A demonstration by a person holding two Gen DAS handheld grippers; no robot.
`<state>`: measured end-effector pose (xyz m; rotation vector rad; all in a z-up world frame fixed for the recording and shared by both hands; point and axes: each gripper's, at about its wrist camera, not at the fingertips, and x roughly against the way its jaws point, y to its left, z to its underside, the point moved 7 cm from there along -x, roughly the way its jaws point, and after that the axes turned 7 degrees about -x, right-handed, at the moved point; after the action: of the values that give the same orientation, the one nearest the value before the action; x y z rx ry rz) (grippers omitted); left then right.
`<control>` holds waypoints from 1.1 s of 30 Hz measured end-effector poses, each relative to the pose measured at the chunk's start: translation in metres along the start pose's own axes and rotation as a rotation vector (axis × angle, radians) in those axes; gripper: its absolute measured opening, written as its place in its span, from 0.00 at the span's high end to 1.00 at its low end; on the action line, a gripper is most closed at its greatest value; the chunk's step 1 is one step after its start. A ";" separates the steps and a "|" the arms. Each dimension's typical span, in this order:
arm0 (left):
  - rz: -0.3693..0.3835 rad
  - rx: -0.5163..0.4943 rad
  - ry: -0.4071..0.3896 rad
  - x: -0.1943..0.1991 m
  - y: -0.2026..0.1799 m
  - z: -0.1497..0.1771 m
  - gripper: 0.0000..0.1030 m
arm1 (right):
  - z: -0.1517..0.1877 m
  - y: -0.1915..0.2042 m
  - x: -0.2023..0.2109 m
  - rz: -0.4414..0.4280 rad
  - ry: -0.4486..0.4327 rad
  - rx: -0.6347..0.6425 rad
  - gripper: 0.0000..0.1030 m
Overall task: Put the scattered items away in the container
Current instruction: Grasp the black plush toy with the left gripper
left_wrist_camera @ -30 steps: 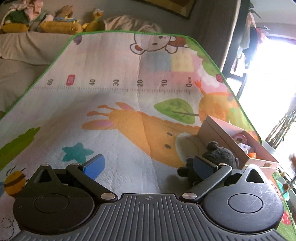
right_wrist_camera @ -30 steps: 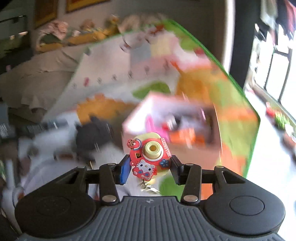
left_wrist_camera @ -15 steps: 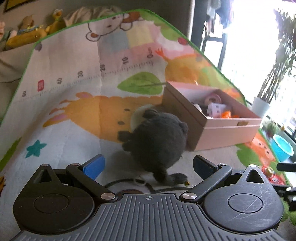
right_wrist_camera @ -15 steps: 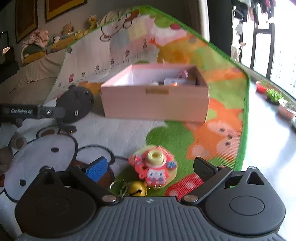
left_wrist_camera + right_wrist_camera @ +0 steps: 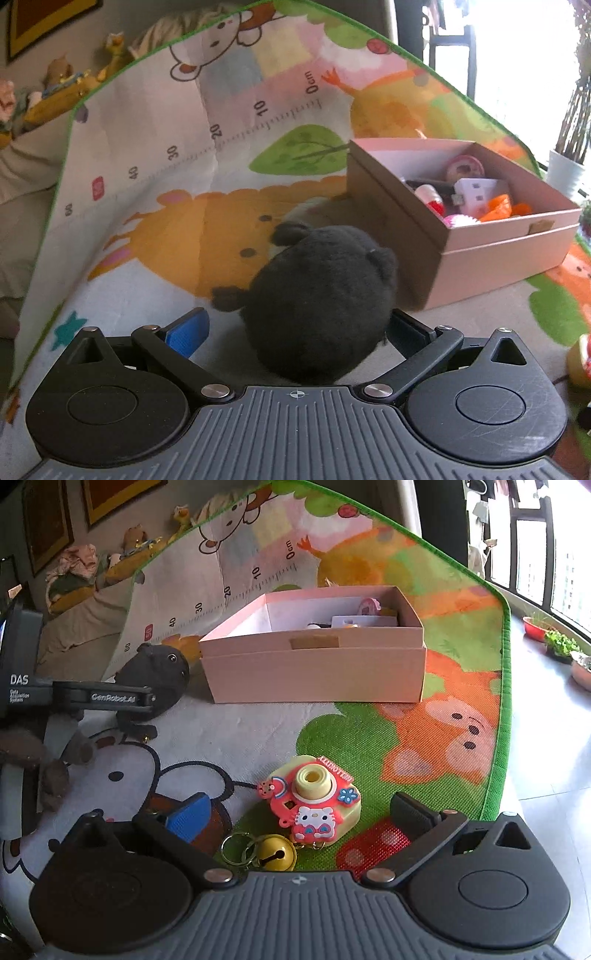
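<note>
Straddling the black plush toy (image 5: 317, 306) beside the pink box (image 5: 498, 258), the left gripper (image 5: 295, 328) is spread; maybe touching. Right gripper (image 5: 299, 812) spread around the camera keychain (image 5: 314, 805) near the mat's (image 5: 461, 701) edge. Both remain outside.

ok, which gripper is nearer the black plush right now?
Left. The left gripper has its open fingers on either side of the plush. The right gripper is open around the toy camera, with the plush off to its far left.

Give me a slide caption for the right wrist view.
Open right claw straddles a toy camera keychain lying on the play mat before the pink box.
</note>
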<state>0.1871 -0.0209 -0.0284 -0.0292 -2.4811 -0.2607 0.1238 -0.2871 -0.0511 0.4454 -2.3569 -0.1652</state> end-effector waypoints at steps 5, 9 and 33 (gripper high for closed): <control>-0.043 0.003 -0.012 0.013 0.019 0.009 0.00 | 0.001 0.004 -0.003 0.030 0.014 0.042 0.00; -0.033 0.044 -0.032 0.022 0.032 0.013 0.00 | 0.003 0.010 -0.007 0.073 0.034 0.101 0.00; 0.124 -0.022 -0.055 0.030 -0.010 0.003 0.22 | 0.002 0.006 -0.004 0.051 0.024 0.078 0.00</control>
<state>0.1603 -0.0310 -0.0141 -0.2012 -2.5189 -0.2368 0.1235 -0.2797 -0.0534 0.4216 -2.3552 -0.0437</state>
